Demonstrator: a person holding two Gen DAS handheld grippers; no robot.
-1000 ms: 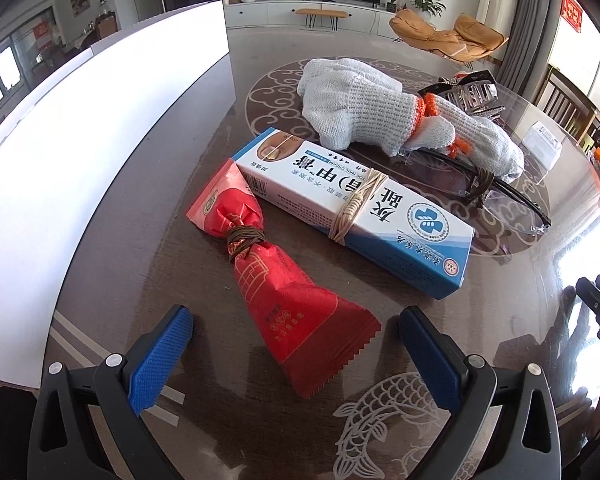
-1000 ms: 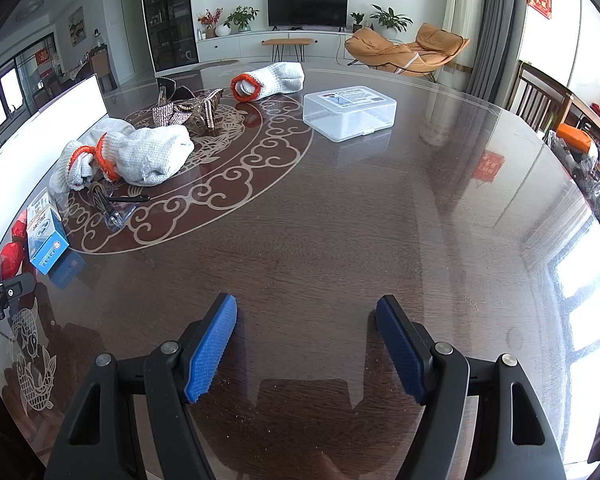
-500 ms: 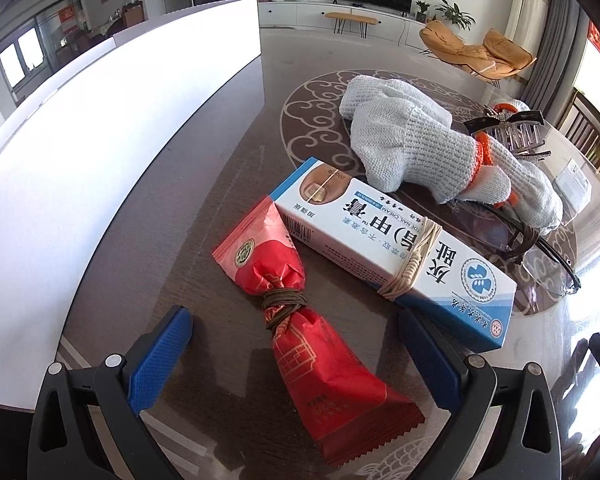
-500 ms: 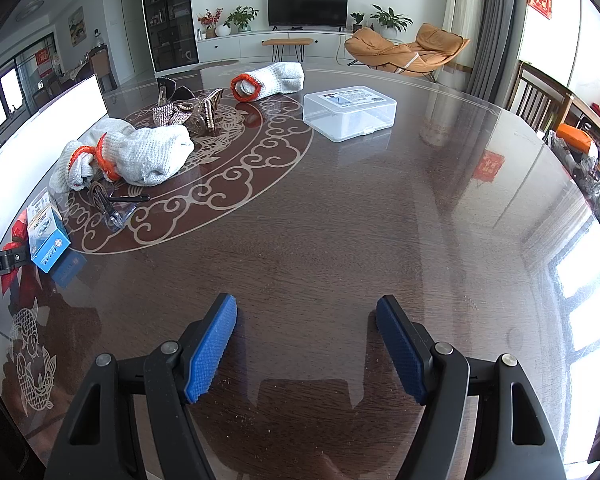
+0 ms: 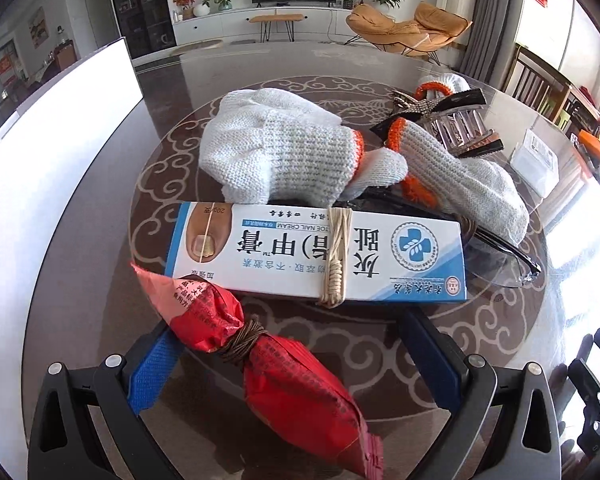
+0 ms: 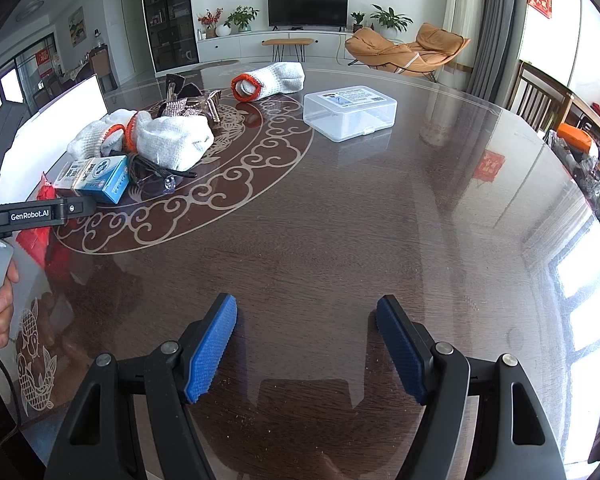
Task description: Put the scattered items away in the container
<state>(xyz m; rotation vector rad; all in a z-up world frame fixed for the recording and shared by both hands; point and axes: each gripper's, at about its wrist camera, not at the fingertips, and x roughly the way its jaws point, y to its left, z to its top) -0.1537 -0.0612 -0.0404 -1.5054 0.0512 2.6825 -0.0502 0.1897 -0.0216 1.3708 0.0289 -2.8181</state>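
Observation:
My left gripper (image 5: 296,360) is open, its blue pads either side of a red snack packet (image 5: 276,364) tied with brown cord. Just beyond lies a white and blue nail cream box (image 5: 316,254) bound with cream string. Behind it are two white knit gloves with orange cuffs (image 5: 284,148), black safety glasses (image 5: 500,248) and a sparkly hair claw (image 5: 456,120). My right gripper (image 6: 306,352) is open and empty over bare table. The same pile shows at the left in the right wrist view (image 6: 156,140). A white container wall (image 5: 52,152) stands at the left.
A clear lidded plastic box (image 6: 350,112) and a third rolled glove (image 6: 268,80) sit at the far side of the round glass-topped table (image 6: 340,240). The left gripper's body and the hand holding it (image 6: 0,300) are at the right view's left edge.
My left gripper has moved forward and swung right; the red packet now lies between its pads and the box and gloves are nearer. The right gripper has stayed still.

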